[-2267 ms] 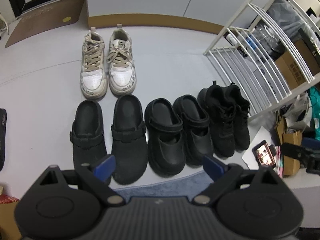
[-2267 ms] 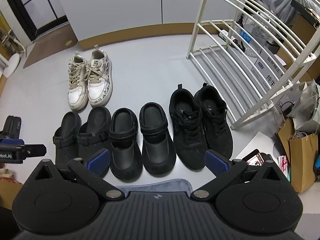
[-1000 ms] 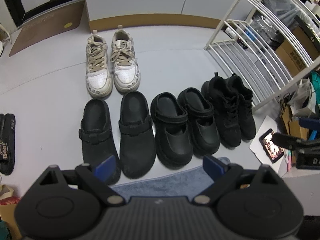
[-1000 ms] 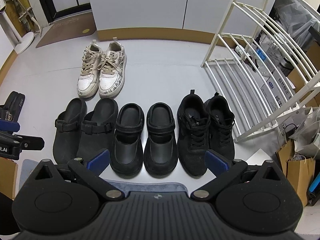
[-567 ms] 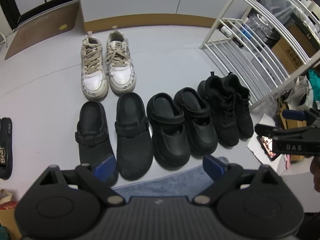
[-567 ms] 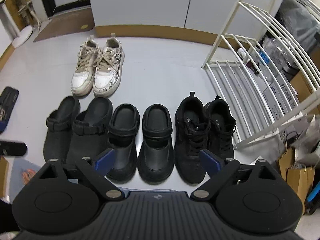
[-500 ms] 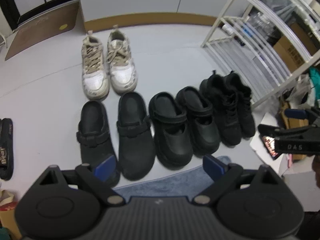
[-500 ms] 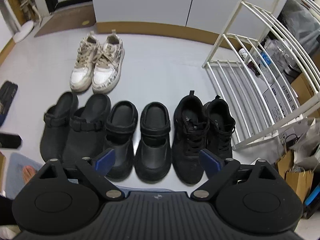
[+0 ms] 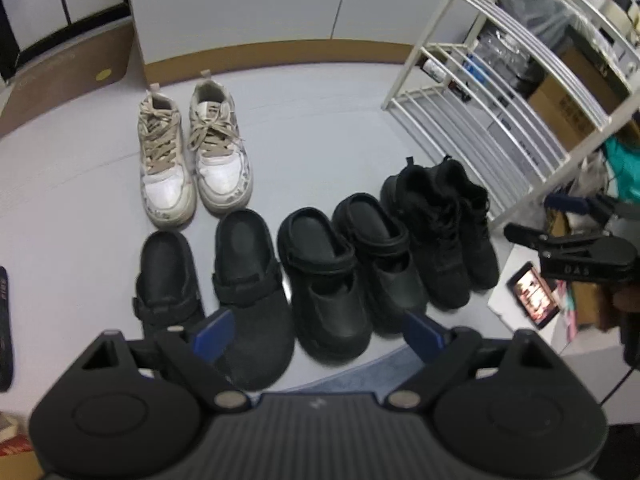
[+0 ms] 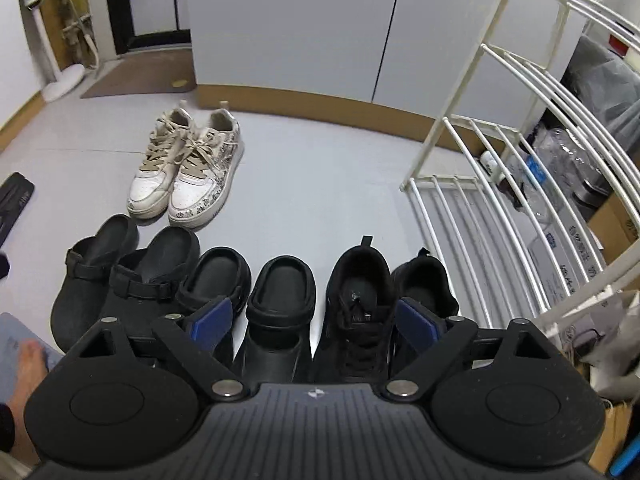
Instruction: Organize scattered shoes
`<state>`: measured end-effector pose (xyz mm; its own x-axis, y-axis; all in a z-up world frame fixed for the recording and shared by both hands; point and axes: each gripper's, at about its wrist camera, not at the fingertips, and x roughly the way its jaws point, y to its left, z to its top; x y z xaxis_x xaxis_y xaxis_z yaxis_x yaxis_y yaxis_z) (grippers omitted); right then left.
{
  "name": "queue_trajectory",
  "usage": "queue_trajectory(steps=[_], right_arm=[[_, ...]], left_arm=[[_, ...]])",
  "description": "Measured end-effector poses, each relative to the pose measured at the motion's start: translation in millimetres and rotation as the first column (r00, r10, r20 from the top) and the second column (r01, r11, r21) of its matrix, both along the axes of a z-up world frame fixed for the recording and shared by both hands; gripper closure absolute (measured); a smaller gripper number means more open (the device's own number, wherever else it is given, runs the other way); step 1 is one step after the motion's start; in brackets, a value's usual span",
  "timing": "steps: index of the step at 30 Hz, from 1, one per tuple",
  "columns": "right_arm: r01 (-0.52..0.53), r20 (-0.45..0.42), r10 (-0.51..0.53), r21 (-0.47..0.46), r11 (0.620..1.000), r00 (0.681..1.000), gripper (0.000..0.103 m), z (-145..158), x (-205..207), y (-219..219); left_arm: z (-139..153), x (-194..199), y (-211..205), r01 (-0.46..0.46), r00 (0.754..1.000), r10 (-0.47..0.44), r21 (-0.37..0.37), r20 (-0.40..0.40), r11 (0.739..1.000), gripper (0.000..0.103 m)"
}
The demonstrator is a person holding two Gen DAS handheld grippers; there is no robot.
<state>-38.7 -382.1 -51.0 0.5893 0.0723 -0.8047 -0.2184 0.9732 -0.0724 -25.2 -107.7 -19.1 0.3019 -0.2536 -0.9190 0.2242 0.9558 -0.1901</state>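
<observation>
Six black shoes in one row on the grey floor (image 9: pixel 320 128) — suede clogs (image 9: pixel 208 280), strapped clogs (image 9: pixel 344 264), black sneakers (image 9: pixel 444 224) nearest the white rack (image 10: pixel 500 216). White sneakers (image 9: pixel 192 156) paired just behind the suede clogs. Left gripper (image 9: pixel 318 326) and right gripper (image 10: pixel 316 318) — spread wide, holding nothing, above the row.

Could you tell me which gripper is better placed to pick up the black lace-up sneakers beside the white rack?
Right. The right gripper is open and low over the black sneakers, near the white rack. The left gripper is open over the black clogs, further from them.
</observation>
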Motion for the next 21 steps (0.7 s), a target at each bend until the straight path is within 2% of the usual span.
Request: queue_trajectory(steps=[4,6,9,11,14,18,21], right_arm=[[0.064,0.018,-0.064,0.031,0.997,0.998,0.011,-3.0,11.2,-15.5],[0.086,-0.001,-0.086,0.056,0.995,0.996,0.011,-6.0,20.5,-16.6],[0.061,0.011,-0.061,0.001,0.998,0.998,0.011,-8.1,25.5,-4.6],[0.050,0.000,-0.050,-0.036,0.998,0.999,0.011,-12.4,28.2,0.3],[0.020,-0.010,-0.020,-0.031,0.999,1.000,0.011,-22.1,33.7,-0.1],[-0.028,0.063,0.031,-0.043,0.999,0.998,0.022,-39.4,33.5,-9.0],[-0.017,0.106,0.022,-0.052,0.999,0.994,0.024,-51.1,34.7,-21.3]], left_arm=[[4.5,7.2,-1.5,-0.008,1.000,0.008,-0.019,0.008,1.000,0.011],[8.7,11.7,-1.2,-0.016,1.000,0.017,-0.042,0.012,0.999,0.011],[14.5,18.0,-0.9,-0.027,0.999,0.029,-0.071,0.018,0.997,0.011],[15.6,20.7,-2.5,-0.022,0.999,0.023,-0.061,0.025,0.998,0.011],[15.0,25.4,-4.1,-0.012,1.000,0.013,-0.063,0.021,0.998,0.011],[9.5,30.2,-3.5,-0.012,1.000,0.011,-0.084,-0.013,0.996,0.011],[3.2,35.8,-2.6,-0.001,0.999,-0.002,-0.083,-0.036,0.997,0.011]])
